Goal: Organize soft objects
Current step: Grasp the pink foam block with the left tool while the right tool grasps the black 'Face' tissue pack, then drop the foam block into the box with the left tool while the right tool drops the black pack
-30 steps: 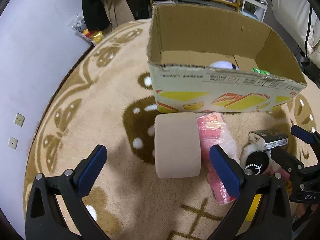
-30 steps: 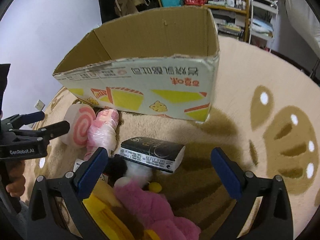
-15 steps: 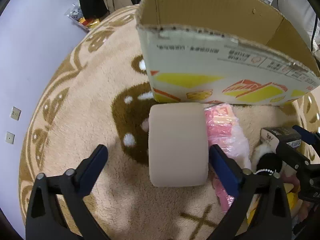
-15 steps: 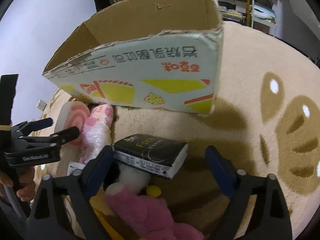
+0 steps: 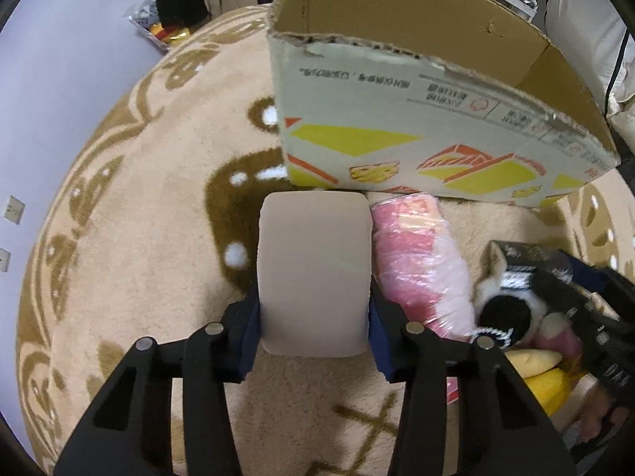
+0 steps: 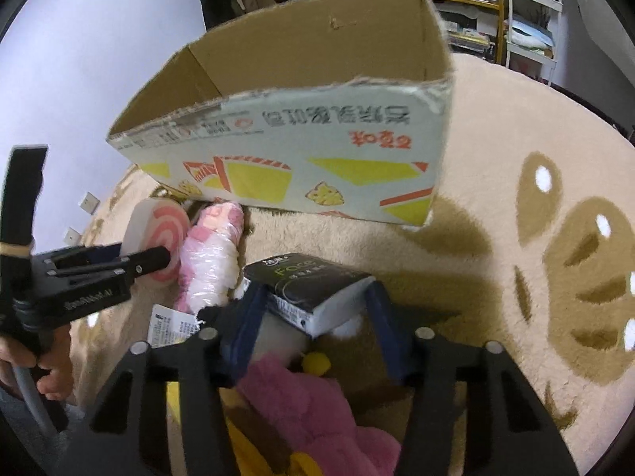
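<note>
A beige roll cushion (image 5: 313, 261) lies on the rug in front of the cardboard box (image 5: 397, 146). My left gripper (image 5: 313, 309) is closing on it, and both blue pads press on its sides. The right wrist view shows the cushion's pink spiral end (image 6: 158, 226). Beside it lies a pink plush wrapped in plastic (image 5: 416, 261). My right gripper (image 6: 313, 301) is closing too, its pads against a black tissue pack (image 6: 309, 281) that rests on a black-and-white plush (image 5: 504, 313).
A pink plush (image 6: 301, 408) and a yellow plush (image 5: 539, 369) lie under the right gripper. A hand (image 6: 51, 361) grips the left tool's handle. The patterned beige rug (image 5: 139, 277) spreads to the left, and shelves (image 6: 456, 0) stand behind the box.
Both grippers have gone from wide open to closed in on their objects: the left onto the roll cushion, the right onto the tissue pack. Both views now sit closer to the rug.
</note>
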A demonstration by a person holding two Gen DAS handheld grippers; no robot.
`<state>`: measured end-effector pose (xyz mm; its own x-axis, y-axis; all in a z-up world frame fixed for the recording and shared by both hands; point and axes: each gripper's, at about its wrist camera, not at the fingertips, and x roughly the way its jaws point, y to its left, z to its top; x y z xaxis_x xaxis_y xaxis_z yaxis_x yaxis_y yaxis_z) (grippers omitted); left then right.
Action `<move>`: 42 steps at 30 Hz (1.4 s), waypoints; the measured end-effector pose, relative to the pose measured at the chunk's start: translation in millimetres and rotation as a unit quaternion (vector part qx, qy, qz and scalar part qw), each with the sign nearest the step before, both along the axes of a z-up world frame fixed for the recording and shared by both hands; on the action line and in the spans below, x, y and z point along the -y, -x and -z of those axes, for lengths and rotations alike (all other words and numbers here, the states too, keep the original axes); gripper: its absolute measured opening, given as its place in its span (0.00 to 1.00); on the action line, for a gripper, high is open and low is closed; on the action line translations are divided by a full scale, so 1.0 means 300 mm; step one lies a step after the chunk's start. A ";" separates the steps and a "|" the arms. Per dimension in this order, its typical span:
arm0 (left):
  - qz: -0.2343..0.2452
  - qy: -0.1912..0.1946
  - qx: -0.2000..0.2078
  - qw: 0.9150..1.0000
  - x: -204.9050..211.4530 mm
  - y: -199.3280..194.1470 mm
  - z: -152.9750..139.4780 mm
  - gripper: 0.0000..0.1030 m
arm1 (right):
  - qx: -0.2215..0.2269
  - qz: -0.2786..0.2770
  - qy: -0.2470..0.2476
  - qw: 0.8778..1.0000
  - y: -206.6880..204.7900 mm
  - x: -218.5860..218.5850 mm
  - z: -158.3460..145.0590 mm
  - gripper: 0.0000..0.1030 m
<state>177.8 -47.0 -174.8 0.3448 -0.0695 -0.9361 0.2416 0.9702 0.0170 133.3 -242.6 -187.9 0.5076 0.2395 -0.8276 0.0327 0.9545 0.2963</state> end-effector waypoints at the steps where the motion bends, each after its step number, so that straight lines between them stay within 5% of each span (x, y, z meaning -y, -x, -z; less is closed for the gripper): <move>1: -0.003 -0.001 0.000 1.000 -0.005 0.004 -0.002 0.43 | 0.002 0.004 0.000 1.000 0.004 0.006 -0.004 0.45; 13: -0.033 0.000 0.027 0.999 -0.056 0.074 -0.103 0.39 | -0.006 0.018 -0.008 1.000 0.008 0.015 -0.010 0.44; 20: -0.041 0.002 0.042 0.998 -0.065 0.097 -0.152 0.39 | -0.012 0.014 0.018 1.000 -0.011 -0.016 -0.017 0.74; 25: -0.047 0.006 0.050 0.998 -0.088 0.097 -0.165 0.39 | -0.023 0.011 0.035 0.999 -0.045 -0.046 -0.001 0.83; 32: -0.053 0.005 0.055 0.997 -0.101 0.087 -0.168 0.39 | -0.054 0.038 0.031 0.997 -0.077 -0.048 0.059 0.84; 42: -0.057 0.000 0.072 0.996 -0.103 0.088 -0.173 0.39 | -0.036 0.036 0.028 0.998 -0.040 -0.027 0.022 0.79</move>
<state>151.4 -16.1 -122.7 0.4806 -0.0215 -0.8767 0.1243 0.9913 0.0438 145.3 -234.6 -194.6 0.4609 0.1570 -0.8734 0.1209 0.9639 0.2371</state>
